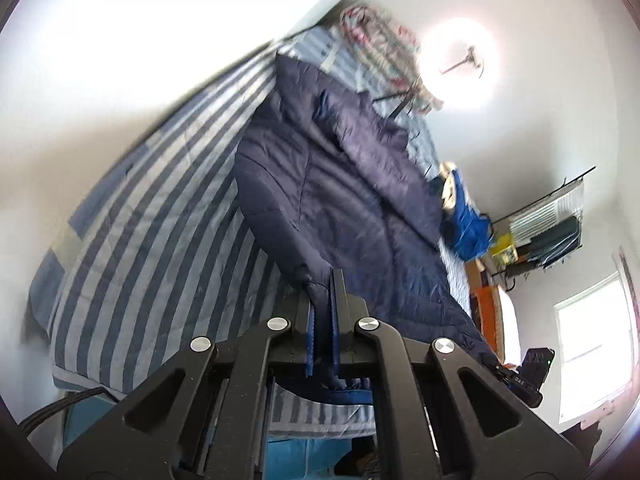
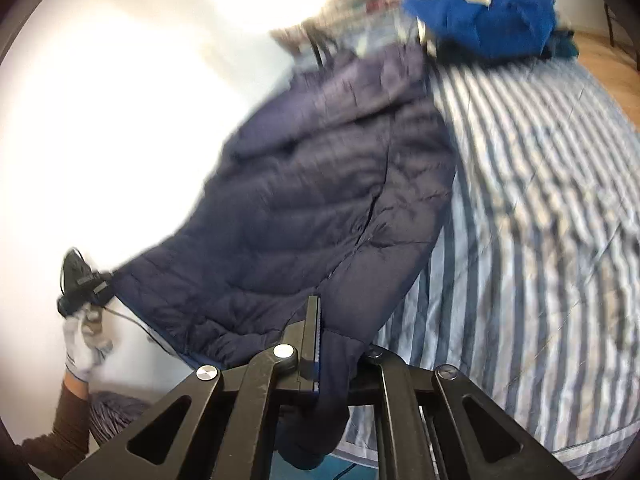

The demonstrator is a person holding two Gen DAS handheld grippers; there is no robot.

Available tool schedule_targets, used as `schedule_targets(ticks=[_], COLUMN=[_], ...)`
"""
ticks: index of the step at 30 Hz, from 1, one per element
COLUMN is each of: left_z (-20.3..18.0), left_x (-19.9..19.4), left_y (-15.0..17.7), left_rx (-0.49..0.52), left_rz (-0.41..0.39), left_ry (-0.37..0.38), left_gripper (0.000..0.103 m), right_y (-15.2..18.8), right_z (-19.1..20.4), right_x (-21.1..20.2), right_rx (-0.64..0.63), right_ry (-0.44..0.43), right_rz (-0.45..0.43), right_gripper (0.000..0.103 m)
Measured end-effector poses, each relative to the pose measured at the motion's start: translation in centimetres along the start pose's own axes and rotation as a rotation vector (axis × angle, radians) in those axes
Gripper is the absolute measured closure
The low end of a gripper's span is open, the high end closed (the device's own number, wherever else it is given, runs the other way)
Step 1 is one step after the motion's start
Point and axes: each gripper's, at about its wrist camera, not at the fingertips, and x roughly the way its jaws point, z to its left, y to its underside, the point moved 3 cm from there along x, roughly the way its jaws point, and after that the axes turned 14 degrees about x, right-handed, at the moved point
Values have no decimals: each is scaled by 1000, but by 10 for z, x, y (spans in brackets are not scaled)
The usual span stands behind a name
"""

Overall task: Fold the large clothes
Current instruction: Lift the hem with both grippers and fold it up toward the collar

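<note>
A dark navy quilted puffer jacket is stretched and lifted over a bed with a blue and white striped cover. My left gripper is shut on one edge of the jacket, fabric pinched between its fingers. In the right wrist view the same jacket hangs in front of the striped cover, and my right gripper is shut on another edge of it, the cloth draping over the right finger. The other gripper shows at the far left, gripping the jacket's far corner.
A bright blue garment and a patterned pile lie at the head of the bed. A clothes rack and a window stand beyond the bed. A gloved hand holds the other gripper.
</note>
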Motion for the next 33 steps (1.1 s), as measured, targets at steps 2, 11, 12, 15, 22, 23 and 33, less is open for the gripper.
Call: schedule_targets(ticks=[2, 11, 12, 15, 22, 23, 33], left_z=[-1, -37, -40, -41, -33, -31, -13], left_x=[3, 24, 27, 40, 81, 90, 177], left_y=[-7, -63, -71, -92, -139, -148, -211], left_rx=[23, 108, 115, 110, 101, 96, 92], left_rz=[1, -25, -31, -43, -65, -69, -79], left_ry=[-38, -54, -61, -71, -118, -124, -183], left_gripper=[100, 100, 100, 100, 100, 100, 100], right_y=[-7, -48, -54, -77, -143, -156, -243], right_z=[2, 38, 42, 49, 45, 45, 40], right_x=[-9, -4, -1, 6, 36, 43, 122], right_rx=[-14, -89, -96, -121, -74, -74, -86], right_ry=[13, 41, 44, 67, 95, 104, 176], right_rz=[-24, -62, -69, -93, -126, -133, -138], right_gripper=[101, 101, 101, 101, 101, 101, 101])
